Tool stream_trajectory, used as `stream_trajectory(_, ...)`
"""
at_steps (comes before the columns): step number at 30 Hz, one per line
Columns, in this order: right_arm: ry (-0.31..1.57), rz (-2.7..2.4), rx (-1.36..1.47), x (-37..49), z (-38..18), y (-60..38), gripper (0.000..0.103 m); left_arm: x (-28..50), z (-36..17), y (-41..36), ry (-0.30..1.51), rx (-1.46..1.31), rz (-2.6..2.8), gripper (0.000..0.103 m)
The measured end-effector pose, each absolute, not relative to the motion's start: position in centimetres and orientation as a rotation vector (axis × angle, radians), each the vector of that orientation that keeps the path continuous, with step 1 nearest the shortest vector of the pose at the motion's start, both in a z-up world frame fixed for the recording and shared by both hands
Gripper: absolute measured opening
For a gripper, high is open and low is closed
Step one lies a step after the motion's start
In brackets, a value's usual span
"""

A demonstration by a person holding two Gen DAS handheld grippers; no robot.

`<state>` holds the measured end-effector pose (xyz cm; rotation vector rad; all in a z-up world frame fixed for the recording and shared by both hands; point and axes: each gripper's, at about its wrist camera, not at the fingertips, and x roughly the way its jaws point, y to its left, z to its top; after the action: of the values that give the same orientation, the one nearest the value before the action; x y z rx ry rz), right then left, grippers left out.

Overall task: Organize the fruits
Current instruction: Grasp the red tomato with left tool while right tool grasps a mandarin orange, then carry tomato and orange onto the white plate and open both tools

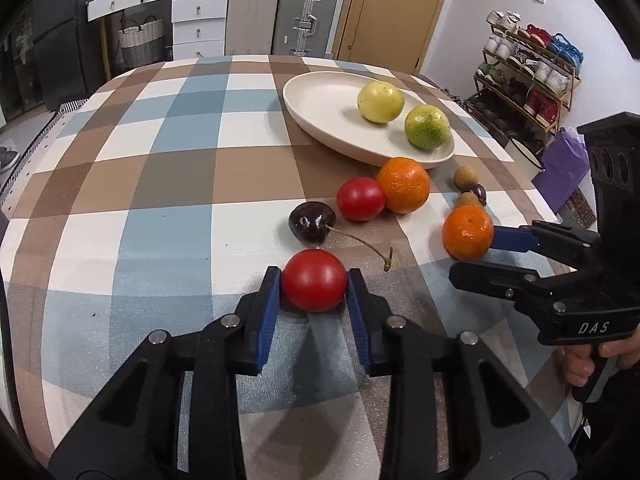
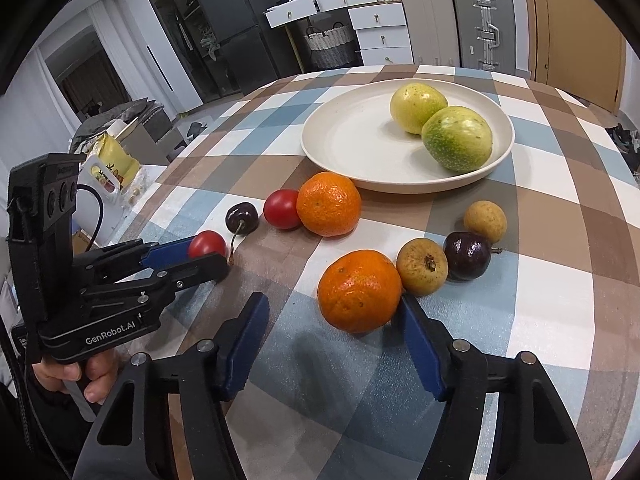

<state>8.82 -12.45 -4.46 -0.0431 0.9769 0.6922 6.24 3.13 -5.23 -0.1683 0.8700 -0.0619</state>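
Note:
My left gripper [image 1: 314, 286] is shut on a red tomato [image 1: 314, 280] that rests on the checked tablecloth; it also shows in the right wrist view [image 2: 207, 244]. My right gripper [image 2: 334, 316] is open around an orange mandarin [image 2: 359, 291], its right pad touching the fruit, the left pad apart. A cream plate [image 2: 340, 140] farther back holds a yellow fruit [image 2: 418, 107] and a green fruit [image 2: 458, 138]. Loose on the cloth lie a second mandarin [image 2: 329, 204], a second tomato [image 2: 282, 209], a dark cherry [image 2: 241, 217], two tan fruits [image 2: 422, 266] and a dark purple fruit [image 2: 467, 255].
The round table's edge [image 1: 24, 208] curves close on the left. Beyond the table stand white drawers [image 1: 198, 26], suitcases [image 1: 304, 12], a door and a shoe rack [image 1: 524, 80]. A box with packets [image 2: 108, 168] sits off the table's left side.

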Motion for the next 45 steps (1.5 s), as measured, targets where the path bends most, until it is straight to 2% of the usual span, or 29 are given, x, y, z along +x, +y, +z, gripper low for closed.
stream_trajectory(4,0.977,0.683,-0.034,9.2,-4.5,-12.4,0.057,6.1,-5.1,3.3,0.862,-0.177,-0.064,0.030)
stream_trajectory(10,0.970,0.667,-0.042,9.6,-4.5,-12.3,0.049,6.0,-5.0,3.3,0.855,-0.184,-0.073,0.030)
stream_trajectory(12,0.971,0.653,-0.050,9.7,-4.5,-12.3,0.040,6.0,-5.0,3.2,0.849,-0.188,-0.080,0.030)
stream_trajectory(26,0.945,0.694,-0.029,8.4,-4.0,-13.0,0.039,5.6,-3.2,2.6,0.805,-0.184,-0.088,0.030)
stream_trajectory(45,0.798,0.668,0.014,8.9,1.5,-16.5,0.039,7.5,0.7,1.1,0.730,-0.141,-0.113,0.030)
